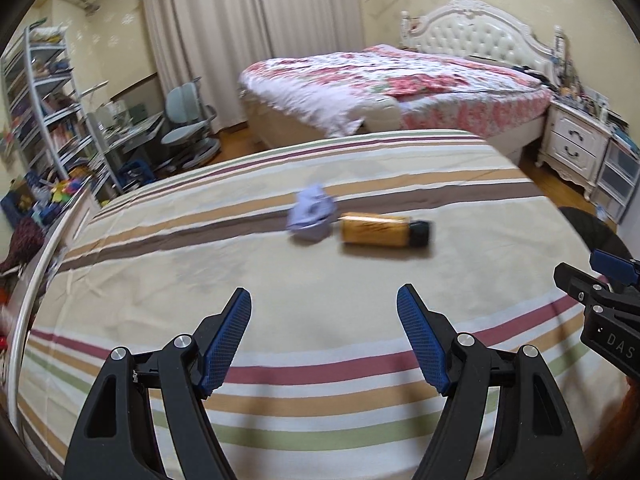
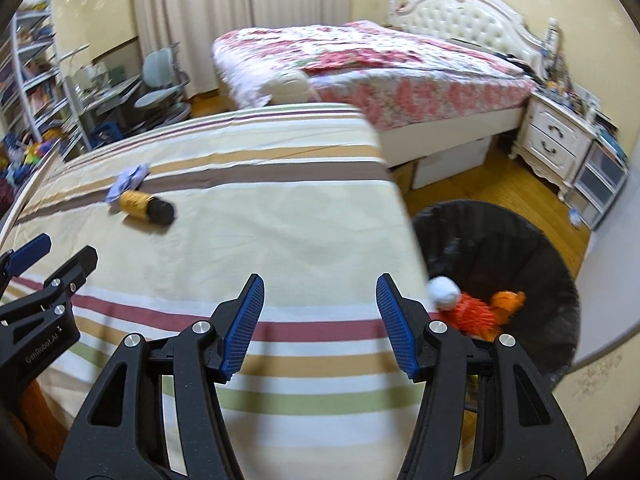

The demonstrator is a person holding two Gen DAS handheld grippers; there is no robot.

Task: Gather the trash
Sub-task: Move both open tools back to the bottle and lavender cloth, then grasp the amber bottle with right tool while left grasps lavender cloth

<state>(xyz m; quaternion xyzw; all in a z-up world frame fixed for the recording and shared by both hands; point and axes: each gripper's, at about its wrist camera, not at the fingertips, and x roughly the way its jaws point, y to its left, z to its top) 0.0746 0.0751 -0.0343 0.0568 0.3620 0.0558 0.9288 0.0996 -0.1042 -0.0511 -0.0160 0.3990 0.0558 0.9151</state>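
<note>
A crumpled pale blue paper wad [image 1: 311,217] and an orange bottle with a black cap [image 1: 384,230] lie side by side on the striped bedsheet [image 1: 240,264]. My left gripper [image 1: 324,300] hovers open over the sheet, short of both, nothing between its fingers. The right wrist view shows the same wad [image 2: 129,181] and bottle [image 2: 147,205] at far left. My right gripper [image 2: 320,286] is open and empty near the bed's right edge. Beside it stands a black-lined trash bin [image 2: 520,232] holding a white paper ball [image 2: 443,290] and orange trash [image 2: 480,312].
A second bed [image 1: 400,80] with a floral cover stands behind. A white nightstand [image 1: 572,144] is at right, a desk chair [image 1: 188,116] and shelves [image 1: 40,100] at left. Wooden floor [image 2: 480,184] shows between the beds. The other gripper [image 2: 36,292] sits at left in the right wrist view.
</note>
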